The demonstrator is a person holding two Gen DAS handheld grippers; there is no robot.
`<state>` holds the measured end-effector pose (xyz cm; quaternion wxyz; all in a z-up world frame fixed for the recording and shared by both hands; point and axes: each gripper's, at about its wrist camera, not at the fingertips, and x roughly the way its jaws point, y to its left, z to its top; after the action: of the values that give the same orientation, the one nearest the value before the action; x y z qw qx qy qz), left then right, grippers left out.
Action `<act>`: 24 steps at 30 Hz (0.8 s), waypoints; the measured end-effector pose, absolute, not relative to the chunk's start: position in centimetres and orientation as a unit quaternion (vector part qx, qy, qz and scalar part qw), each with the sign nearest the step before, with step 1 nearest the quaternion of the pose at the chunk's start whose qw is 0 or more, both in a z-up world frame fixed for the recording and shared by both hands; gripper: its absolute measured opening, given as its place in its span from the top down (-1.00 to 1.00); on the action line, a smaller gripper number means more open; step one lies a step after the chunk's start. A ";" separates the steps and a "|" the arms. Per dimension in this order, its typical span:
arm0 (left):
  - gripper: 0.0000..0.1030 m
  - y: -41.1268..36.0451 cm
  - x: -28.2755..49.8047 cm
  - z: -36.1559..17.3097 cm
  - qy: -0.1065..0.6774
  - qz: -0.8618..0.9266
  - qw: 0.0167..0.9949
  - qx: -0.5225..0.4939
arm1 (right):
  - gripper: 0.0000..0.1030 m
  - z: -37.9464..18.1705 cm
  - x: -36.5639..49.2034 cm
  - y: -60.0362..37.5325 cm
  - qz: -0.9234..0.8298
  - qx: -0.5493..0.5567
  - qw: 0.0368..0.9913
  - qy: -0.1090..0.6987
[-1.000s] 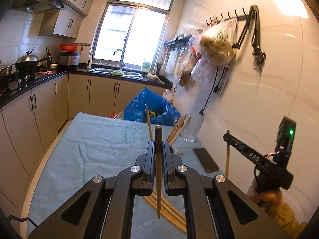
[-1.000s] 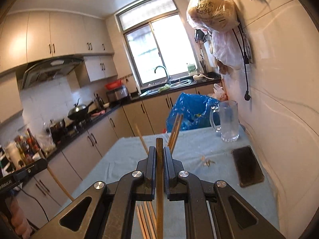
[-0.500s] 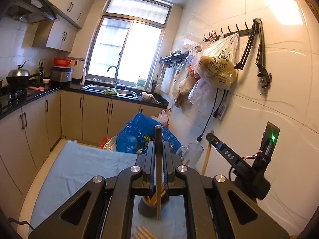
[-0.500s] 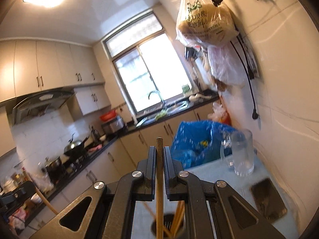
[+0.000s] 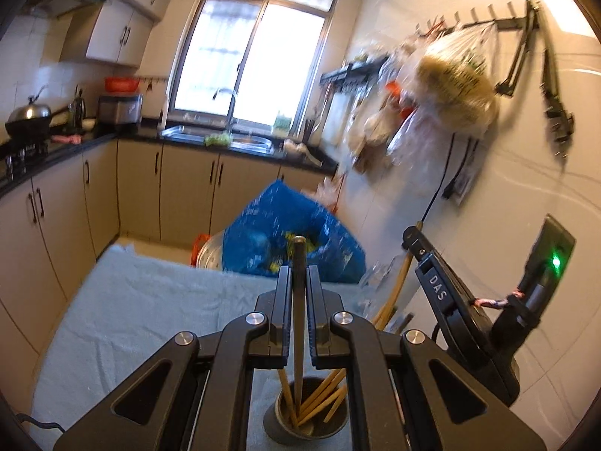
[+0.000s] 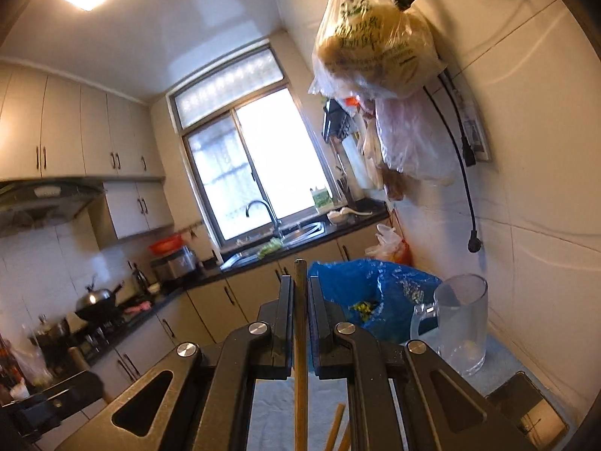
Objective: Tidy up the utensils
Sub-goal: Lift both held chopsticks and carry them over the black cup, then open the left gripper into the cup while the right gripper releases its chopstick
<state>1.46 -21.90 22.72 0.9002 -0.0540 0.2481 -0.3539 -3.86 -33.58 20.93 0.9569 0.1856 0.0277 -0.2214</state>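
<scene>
My left gripper is shut on a brown chopstick held upright, its lower end inside a dark round holder that contains several other chopsticks. The right gripper shows at the right of the left wrist view, shut on its own chopstick, which slants down toward the holder. In the right wrist view my right gripper is shut on that chopstick, held upright; chopstick tops show below it and the holder itself is hidden.
A light blue cloth covers the table. A clear glass mug and a dark phone lie near the right wall. A blue bag sits beyond the far edge. Plastic bags hang on the wall above.
Both grippers have risen and tilted with their chopsticks. The left one now stands over the holder with its chopstick tip inside; the right gripper has come closer to the holder.
</scene>
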 end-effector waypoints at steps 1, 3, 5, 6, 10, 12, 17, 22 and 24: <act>0.87 -21.9 1.7 22.2 0.255 -0.352 0.899 -0.055 | 0.85 20.4 -3.7 -33.6 -0.221 0.184 0.957 0.034; 0.87 -21.8 1.8 21.7 0.264 -0.351 0.897 -0.056 | 0.84 19.6 -3.6 -33.5 -0.221 0.180 0.957 0.048; 0.87 -21.5 1.8 21.7 0.268 -0.348 0.896 -0.062 | 0.84 19.0 -3.6 -33.3 -0.225 0.174 0.957 0.061; 0.87 -21.2 1.6 21.9 0.267 -0.347 0.897 -0.067 | 0.76 18.9 -3.6 -33.1 -0.226 0.171 0.957 0.065; 0.63 -19.7 0.8 22.8 0.262 -0.347 0.897 -0.075 | 0.32 19.3 -4.1 -32.9 -0.224 0.165 0.958 0.071; 0.47 -18.7 0.0 23.6 0.256 -0.346 0.899 -0.083 | 0.31 20.0 -4.9 -32.8 -0.222 0.165 0.959 0.068; 0.26 -15.0 -2.8 25.0 0.239 -0.338 0.904 -0.104 | -0.03 22.7 -9.3 -33.1 -0.217 0.175 0.959 0.051; 0.09 -12.1 -5.7 24.9 0.234 -0.316 0.914 -0.102 | -0.28 23.3 -14.6 -34.1 -0.232 0.185 0.953 0.065; 0.01 -11.2 -6.9 24.0 0.246 -0.310 0.913 -0.098 | -0.30 22.4 -16.5 -34.6 -0.237 0.194 0.948 0.089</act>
<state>-6.94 -11.17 24.03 0.9129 -0.0981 0.2461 -0.3104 -16.47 -34.59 22.42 0.9477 0.1943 0.0892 -0.2370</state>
